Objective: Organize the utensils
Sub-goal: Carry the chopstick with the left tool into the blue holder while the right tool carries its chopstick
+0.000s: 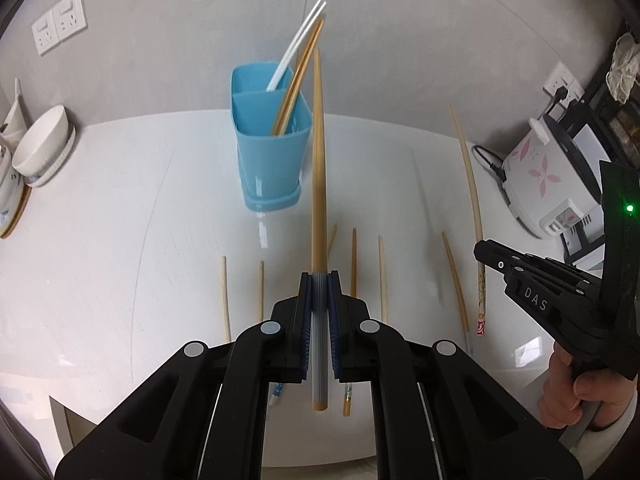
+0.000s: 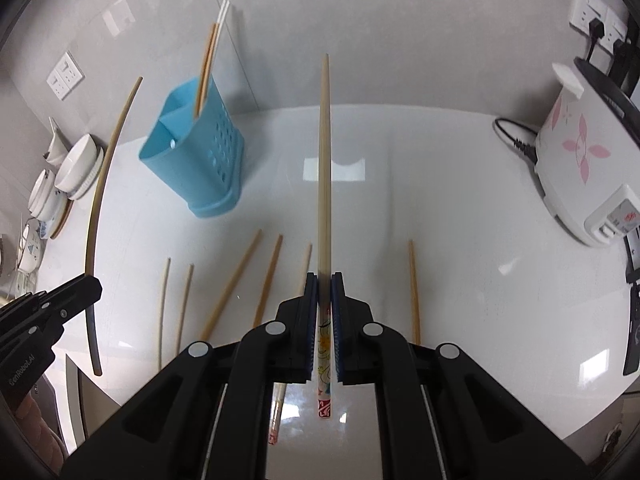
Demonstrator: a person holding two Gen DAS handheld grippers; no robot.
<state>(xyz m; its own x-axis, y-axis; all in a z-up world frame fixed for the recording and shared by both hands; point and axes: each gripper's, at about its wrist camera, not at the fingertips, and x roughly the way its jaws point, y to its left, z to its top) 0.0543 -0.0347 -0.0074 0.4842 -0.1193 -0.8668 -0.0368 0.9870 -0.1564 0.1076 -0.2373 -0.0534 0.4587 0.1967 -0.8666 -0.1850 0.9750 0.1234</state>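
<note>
The left gripper [image 1: 319, 304] pinches a brown chopstick [image 1: 318, 184] by its grey ribbed handle. The right gripper [image 2: 324, 304] pinches a pale chopstick [image 2: 325, 168] by its patterned handle. Beyond them, loose chopsticks [image 2: 232, 284] lie on the white counter [image 2: 460, 220]. Farther back, the blue utensil holder [image 1: 272, 148] contains upright chopsticks.
</note>
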